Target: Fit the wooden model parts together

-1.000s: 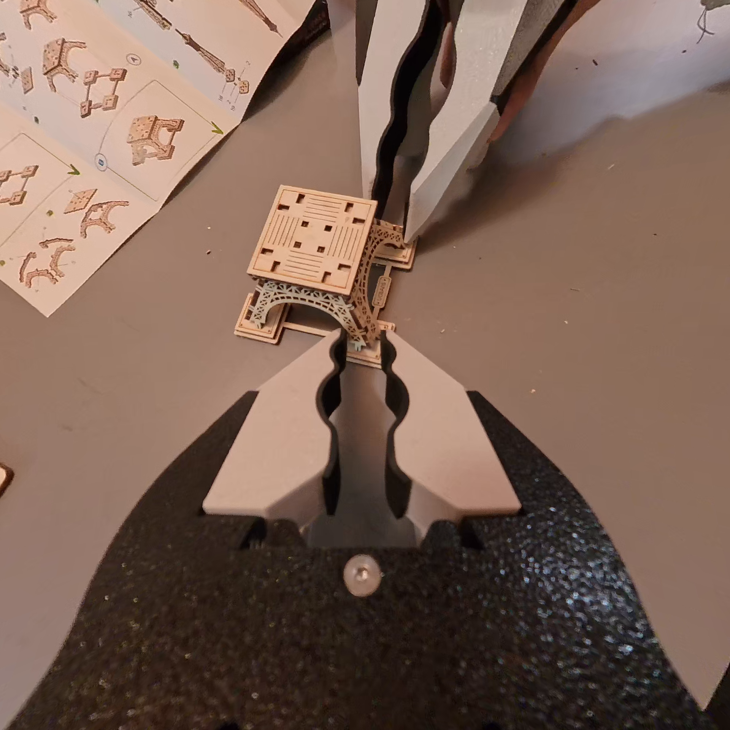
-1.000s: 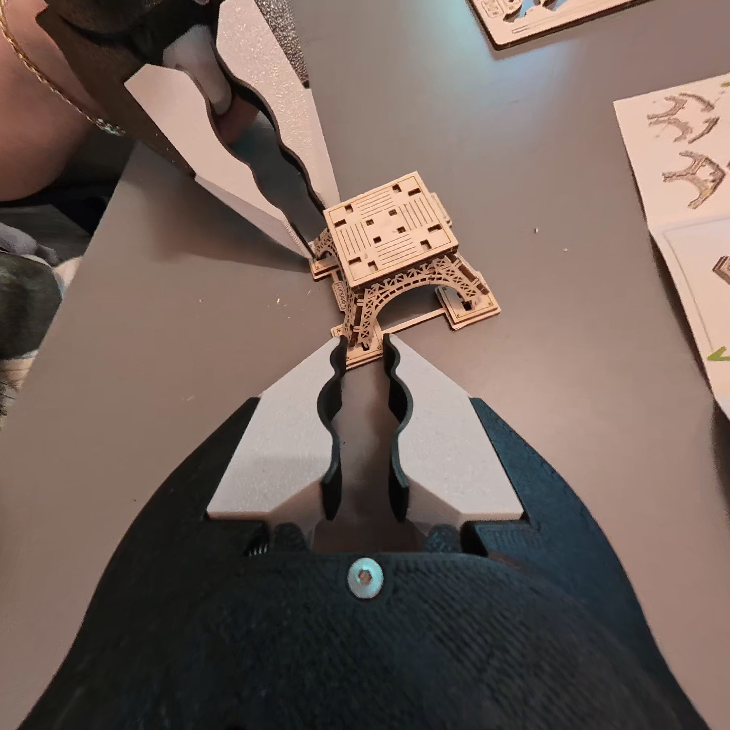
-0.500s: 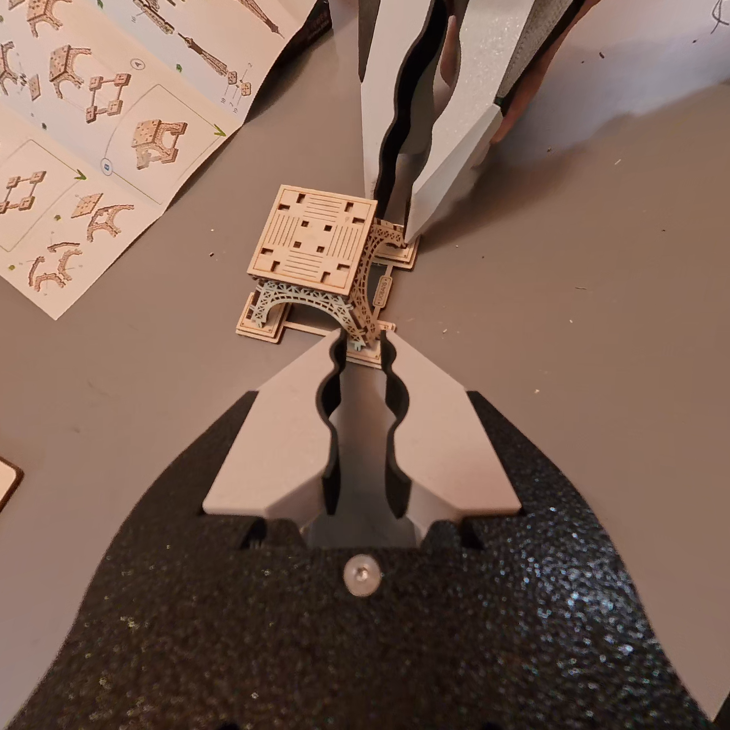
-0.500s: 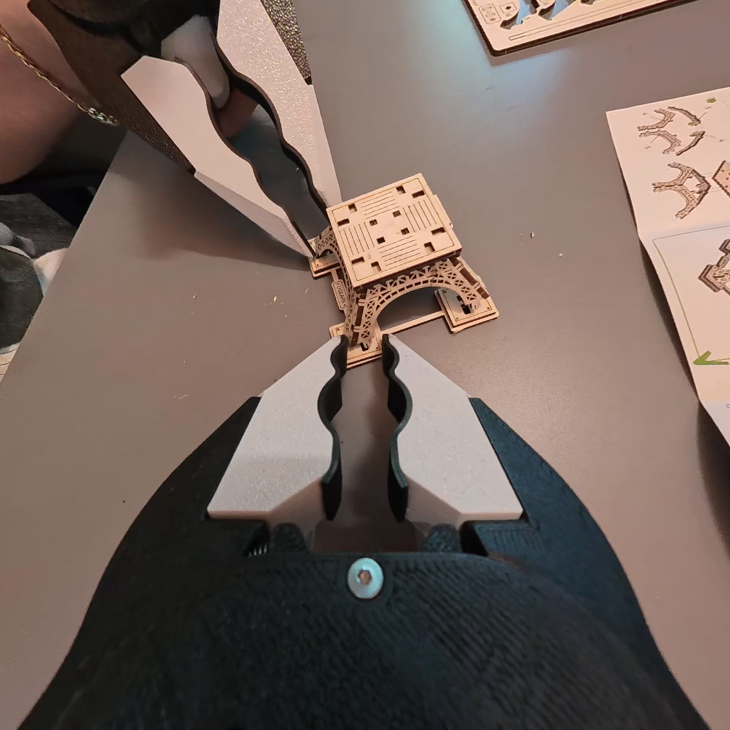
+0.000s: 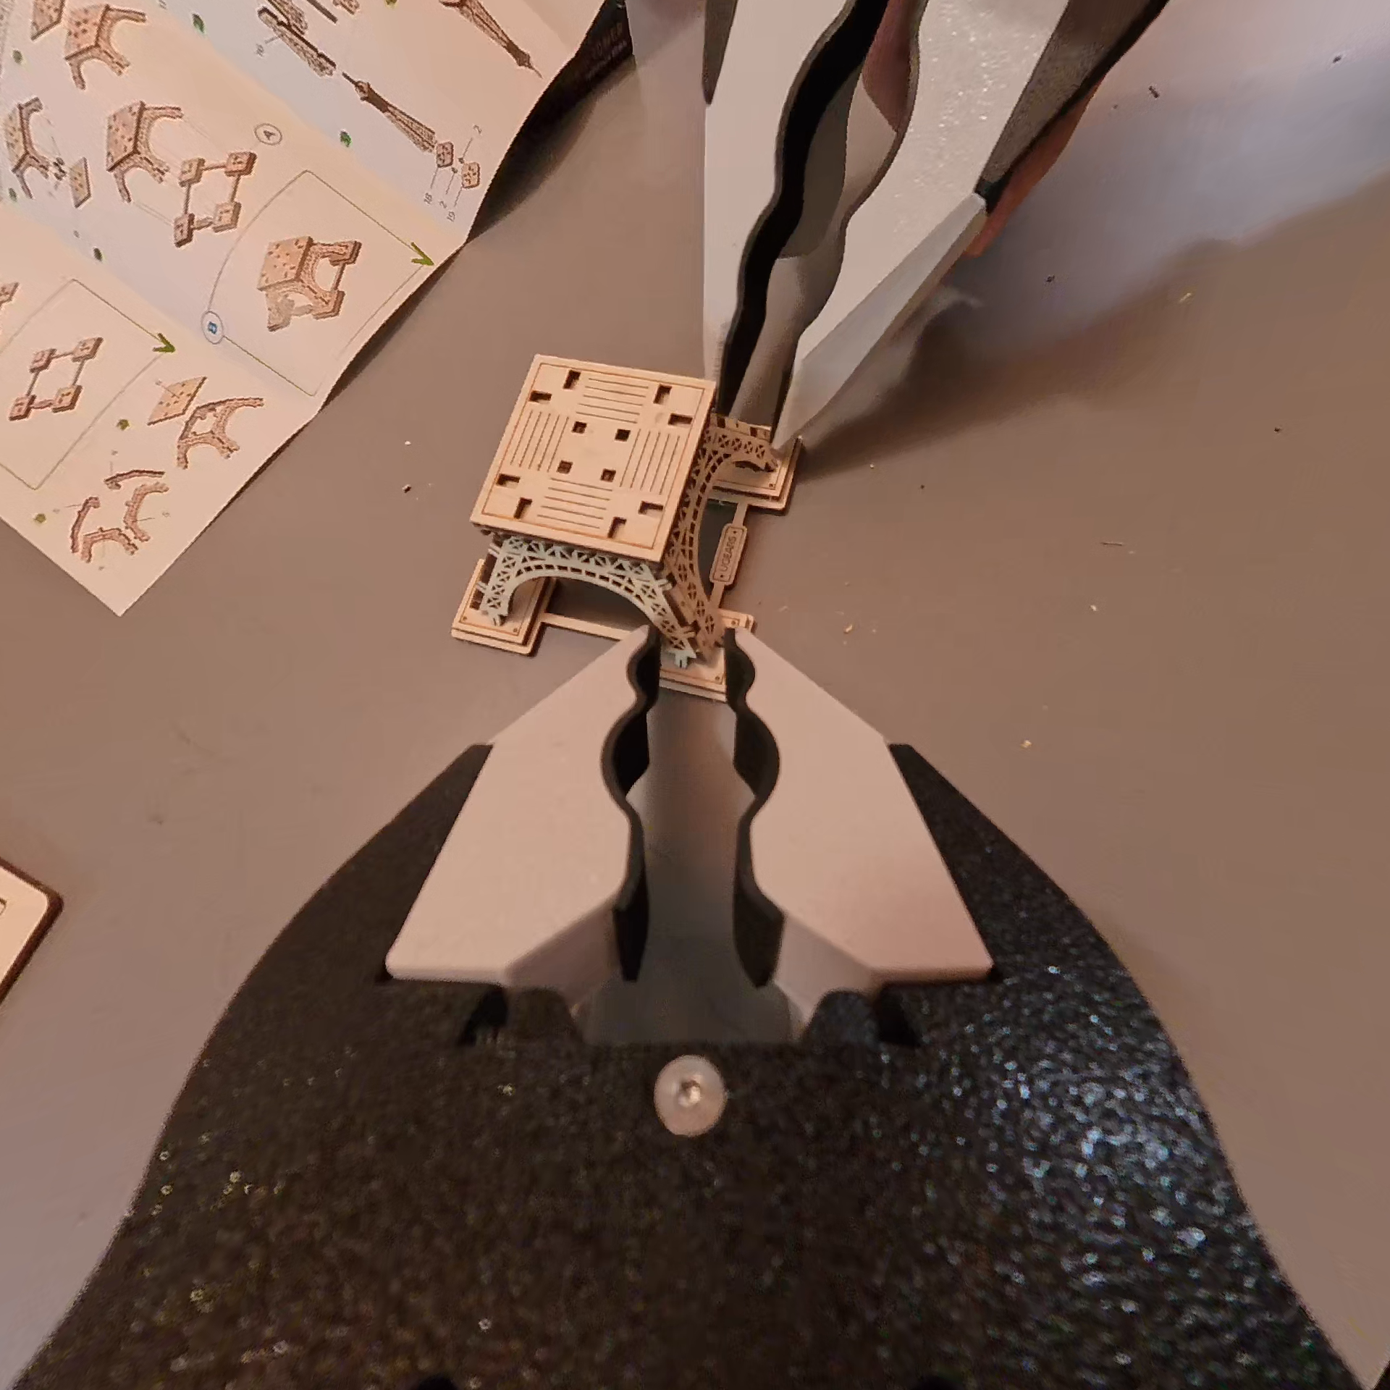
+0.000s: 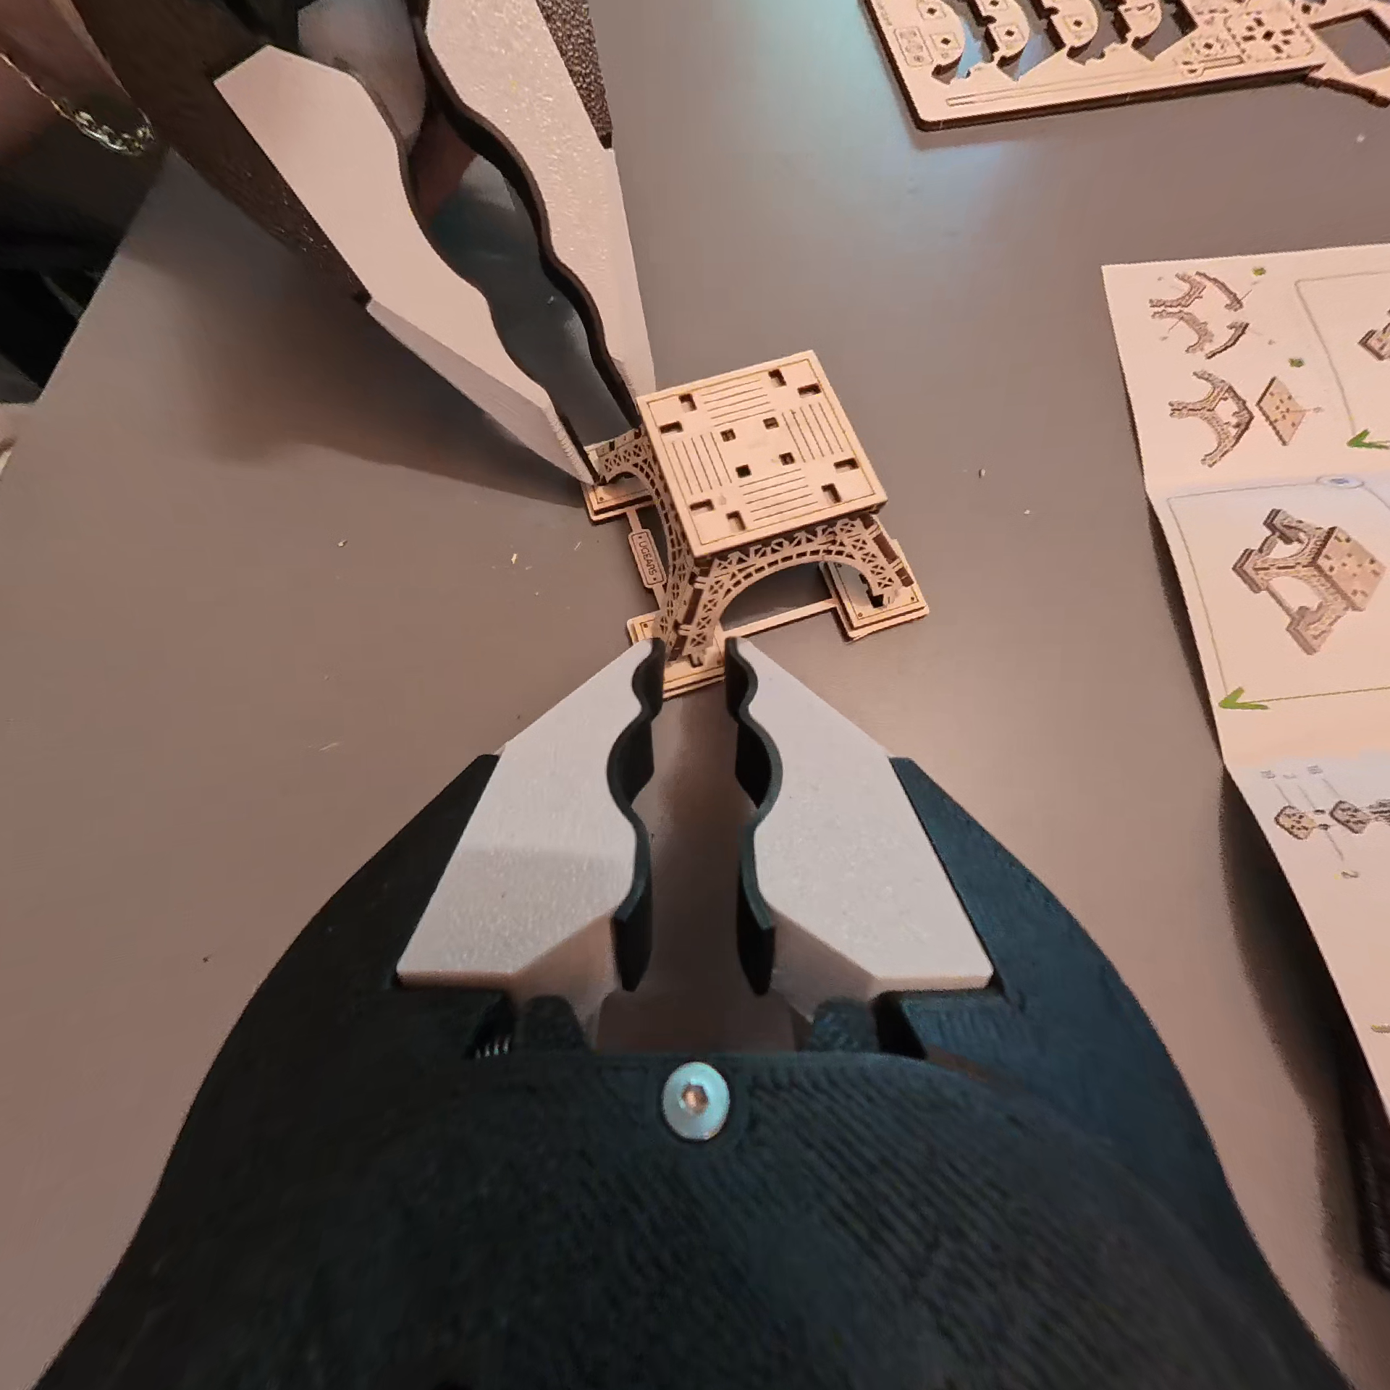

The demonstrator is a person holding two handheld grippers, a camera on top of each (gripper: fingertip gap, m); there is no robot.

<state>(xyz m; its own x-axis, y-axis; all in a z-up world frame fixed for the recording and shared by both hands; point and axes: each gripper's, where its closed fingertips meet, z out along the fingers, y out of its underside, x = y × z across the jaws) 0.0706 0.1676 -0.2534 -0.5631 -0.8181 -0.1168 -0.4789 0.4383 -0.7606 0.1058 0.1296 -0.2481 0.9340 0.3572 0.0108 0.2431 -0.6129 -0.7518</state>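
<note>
The wooden model (image 5: 594, 459) is a square slotted platform on four lattice arch legs, standing on a flat base frame (image 5: 496, 628) on the grey table. My left gripper (image 5: 690, 653) is closed narrowly around the near corner leg, tips at the base. My right gripper (image 5: 756, 421) does the same at the opposite corner. In the right wrist view the model (image 6: 760, 451) sits ahead of my right gripper (image 6: 696, 650), which straddles its near corner leg. The left gripper (image 6: 608, 444) pinches the far-left corner there.
A folded instruction sheet (image 5: 188, 263) lies left of the model in the left wrist view, and at the right in the right wrist view (image 6: 1279, 526). A laser-cut parts sheet (image 6: 1128, 60) lies at the far edge. Another board's corner (image 5: 22, 925) shows at the left. Across from one pair of fingers to the other is roughly 6 cm.
Both grippers keep their hold on the model's opposite corners. The instruction sheet has drifted closer in both views, so grippers and model have shifted slightly together over the table.
</note>
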